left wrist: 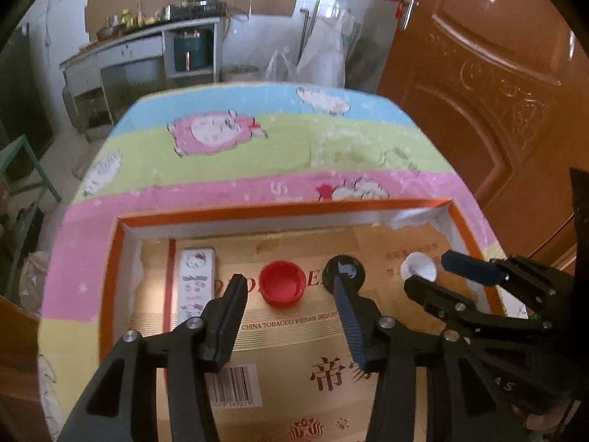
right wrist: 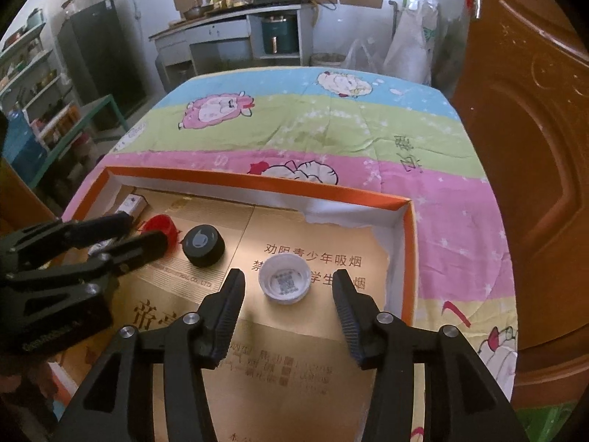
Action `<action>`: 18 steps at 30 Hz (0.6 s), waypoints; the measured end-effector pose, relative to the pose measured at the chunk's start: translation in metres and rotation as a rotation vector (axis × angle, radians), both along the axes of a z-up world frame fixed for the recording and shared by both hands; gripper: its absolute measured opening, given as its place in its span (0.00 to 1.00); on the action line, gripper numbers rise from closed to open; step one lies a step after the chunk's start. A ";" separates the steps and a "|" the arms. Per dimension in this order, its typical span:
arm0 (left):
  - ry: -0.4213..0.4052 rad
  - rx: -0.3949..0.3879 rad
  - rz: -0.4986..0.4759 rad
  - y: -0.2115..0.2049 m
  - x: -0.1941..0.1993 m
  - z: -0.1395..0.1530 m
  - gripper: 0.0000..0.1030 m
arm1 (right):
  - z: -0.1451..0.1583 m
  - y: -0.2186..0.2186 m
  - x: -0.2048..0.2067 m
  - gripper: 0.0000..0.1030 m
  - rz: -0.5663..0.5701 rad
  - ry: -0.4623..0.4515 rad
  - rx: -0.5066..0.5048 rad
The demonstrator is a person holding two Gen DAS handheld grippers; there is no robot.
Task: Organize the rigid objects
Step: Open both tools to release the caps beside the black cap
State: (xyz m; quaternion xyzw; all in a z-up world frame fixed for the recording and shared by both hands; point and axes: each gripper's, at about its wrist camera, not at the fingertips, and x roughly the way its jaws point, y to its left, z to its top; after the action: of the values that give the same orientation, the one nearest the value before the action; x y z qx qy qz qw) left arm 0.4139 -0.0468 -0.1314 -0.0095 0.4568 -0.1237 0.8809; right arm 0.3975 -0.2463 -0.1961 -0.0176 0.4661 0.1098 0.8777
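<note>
Inside orange tray (left wrist: 375,209): red cap (left wrist: 282,283), black cap (left wrist: 344,272), white cap (right wrist: 284,283), small box (left wrist: 196,280) already placed; left gripper (left wrist: 291,287) and right gripper (right wrist: 289,280) spread, empty; probably near completion.

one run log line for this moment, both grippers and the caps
left gripper: open, red cap between jaws | right gripper: open, white cap between jaws | black cap: between them | all in orange-rimmed box

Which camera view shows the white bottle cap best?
The right wrist view: the white cap lies centred and unobstructed, open side up, with a printed code visible inside. The left wrist view shows it only small near the edge, partly hidden by the right gripper's fingers.
</note>
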 end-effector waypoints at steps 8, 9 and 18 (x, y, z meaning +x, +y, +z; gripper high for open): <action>-0.076 0.005 0.017 0.006 -0.025 0.026 0.47 | 0.014 0.000 -0.018 0.50 -0.006 -0.022 0.009; -0.078 0.005 0.019 0.007 -0.028 0.028 0.47 | 0.016 0.001 -0.021 0.50 -0.007 -0.024 0.010; -0.082 -0.012 0.029 0.017 -0.057 0.039 0.47 | 0.033 0.002 -0.050 0.49 -0.016 -0.044 0.010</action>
State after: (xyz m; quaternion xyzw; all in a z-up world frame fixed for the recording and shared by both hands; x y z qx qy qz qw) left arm 0.3565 -0.0300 -0.0919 -0.0164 0.4196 -0.1139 0.9004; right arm 0.3478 -0.2440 -0.1629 -0.0121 0.4462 0.1048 0.8887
